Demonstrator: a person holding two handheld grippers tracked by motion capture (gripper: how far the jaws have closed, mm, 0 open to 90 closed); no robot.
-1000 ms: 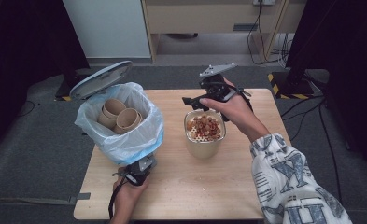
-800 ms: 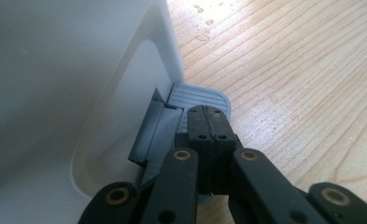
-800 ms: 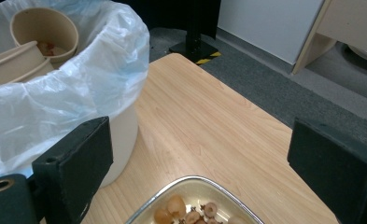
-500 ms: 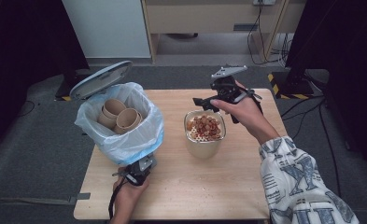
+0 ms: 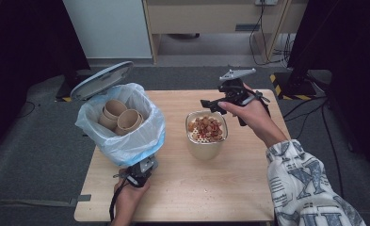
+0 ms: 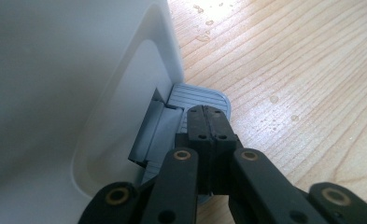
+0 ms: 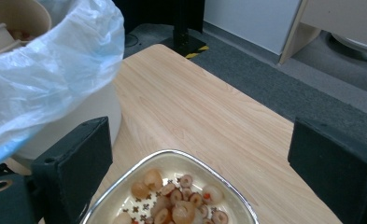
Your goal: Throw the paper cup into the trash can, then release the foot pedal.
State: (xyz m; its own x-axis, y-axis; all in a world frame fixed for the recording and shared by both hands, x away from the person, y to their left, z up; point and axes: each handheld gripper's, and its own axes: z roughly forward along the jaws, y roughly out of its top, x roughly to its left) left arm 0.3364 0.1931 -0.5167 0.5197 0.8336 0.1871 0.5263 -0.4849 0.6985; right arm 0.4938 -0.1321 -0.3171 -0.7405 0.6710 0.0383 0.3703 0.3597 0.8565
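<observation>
Grey carpet runs around a small wooden tabletop (image 5: 220, 188), with a pale cabinet and dark drapes behind. From the high view, a pedal bin (image 5: 121, 125) lined with a bluish bag stands on the left part, its lid (image 5: 101, 80) tipped up and brown paper cups (image 5: 121, 117) stacked inside. To its right, apart from it, stands a foil-rimmed bowl (image 5: 206, 136) of mixed food scraps. The left gripper (image 5: 139, 175) sits low at the near foot of the bin, in the person's left hand. The right gripper (image 5: 211, 104) hangs just past the bowl's far rim, jaws pointing toward the bin, so the bowl lies just below and on the near side of it. The right hand is plainly the nearer one to the bowl.

In the left gripper view, the two black jaws are pressed together with nothing between them, their tips resting on the bin's ribbed grey pedal (image 6: 190, 95), which juts from a recess in the white wall (image 6: 78, 93). How hard they bear down I cannot tell, though the raised lid suggests the pedal is held down.

In the right gripper view, the jaws stand wide and empty, one at either side, with the bowl's rim (image 7: 197, 158) between and below them. The bowl's near half is cut off at the bottom edge. The bag's bulge (image 7: 55, 70) fills the upper left, ahead across the bare wood.
</observation>
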